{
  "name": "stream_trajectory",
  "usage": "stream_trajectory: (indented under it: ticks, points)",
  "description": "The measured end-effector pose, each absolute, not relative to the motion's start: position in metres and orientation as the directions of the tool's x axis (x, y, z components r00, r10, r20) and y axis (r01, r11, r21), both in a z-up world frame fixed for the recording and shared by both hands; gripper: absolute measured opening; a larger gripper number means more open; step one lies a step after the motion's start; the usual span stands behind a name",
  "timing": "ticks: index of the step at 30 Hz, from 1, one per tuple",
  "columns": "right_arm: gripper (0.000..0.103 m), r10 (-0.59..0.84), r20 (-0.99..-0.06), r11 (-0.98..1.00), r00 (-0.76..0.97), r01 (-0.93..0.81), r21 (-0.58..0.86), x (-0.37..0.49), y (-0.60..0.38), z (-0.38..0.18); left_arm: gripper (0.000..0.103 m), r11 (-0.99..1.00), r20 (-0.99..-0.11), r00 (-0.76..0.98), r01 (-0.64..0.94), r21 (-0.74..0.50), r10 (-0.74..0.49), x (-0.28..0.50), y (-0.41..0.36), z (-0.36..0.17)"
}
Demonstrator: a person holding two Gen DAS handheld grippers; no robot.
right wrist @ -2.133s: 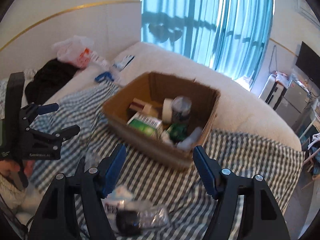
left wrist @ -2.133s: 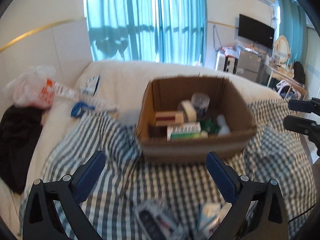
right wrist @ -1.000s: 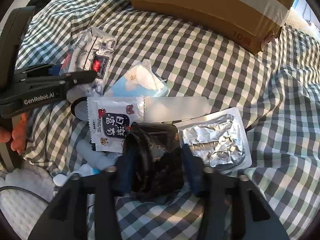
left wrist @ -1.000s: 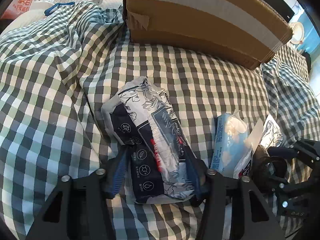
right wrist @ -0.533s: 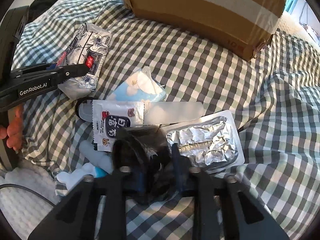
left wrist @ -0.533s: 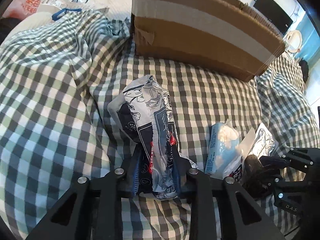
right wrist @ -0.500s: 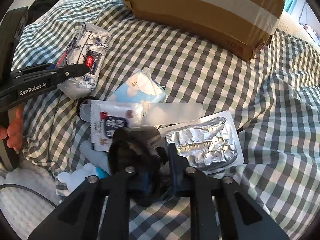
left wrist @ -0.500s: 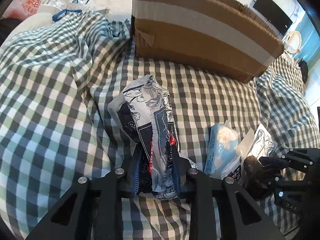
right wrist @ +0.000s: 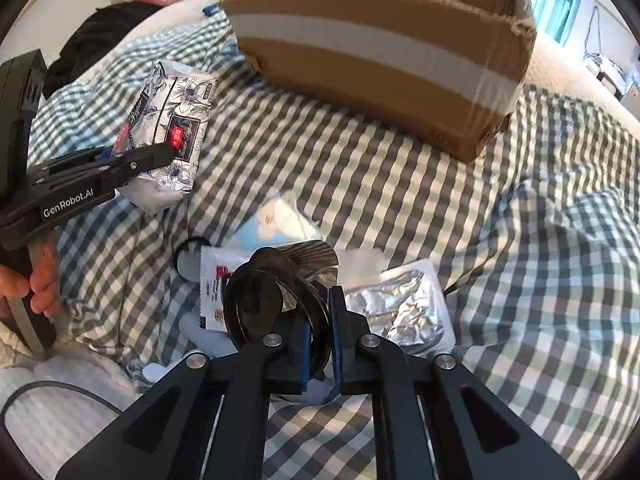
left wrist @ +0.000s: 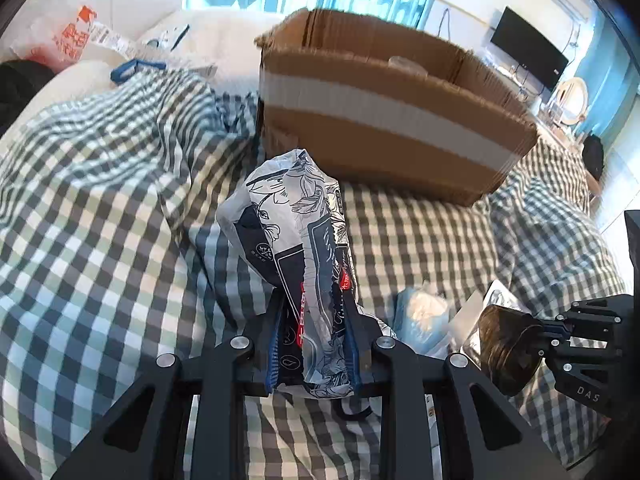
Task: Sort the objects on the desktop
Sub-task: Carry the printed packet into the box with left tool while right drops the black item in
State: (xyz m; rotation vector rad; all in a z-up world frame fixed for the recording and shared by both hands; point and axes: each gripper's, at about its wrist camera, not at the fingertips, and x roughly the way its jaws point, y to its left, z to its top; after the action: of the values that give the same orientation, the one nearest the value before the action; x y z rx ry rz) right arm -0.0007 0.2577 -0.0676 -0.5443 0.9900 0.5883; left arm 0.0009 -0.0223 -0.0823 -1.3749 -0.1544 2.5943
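Left gripper (left wrist: 313, 344) clamped on tissue pack (left wrist: 298, 236), right gripper (right wrist: 318, 334) on dark roll (right wrist: 272, 300); neither yet in box (left wrist: 384, 108), several items (right wrist: 394, 312) left on bed.

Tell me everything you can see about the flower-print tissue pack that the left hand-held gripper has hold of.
The tissue pack is a soft plastic-wrapped packet, white with dark navy floral drawings, a navy panel and a small red label. The left hand-held gripper pinches its lower end, creasing the wrapper between the blue pads. It stands tilted, upper end towards the cardboard box, and looks lifted above the checked blanket. Nothing else appears to touch it.
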Motion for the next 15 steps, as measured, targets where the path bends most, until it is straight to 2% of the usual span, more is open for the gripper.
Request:
stream_trajectory:
  ticks: [9, 15]
  points:
    - [0.007, 0.264, -0.823, 0.715, 0.503, -0.675, -0.184, 0.003, 0.275, -0.028, 0.026, -0.973, -0.748, -0.623, -0.169, -0.160, 0.231, -0.005, -0.014, -0.049]
    - [0.007, 0.317, -0.748, 0.706, 0.583, -0.672, -0.224, 0.010, 0.288, 0.025, 0.026, -0.968, -0.699, -0.671, -0.205, -0.148, 0.249, -0.020, -0.005, -0.019]
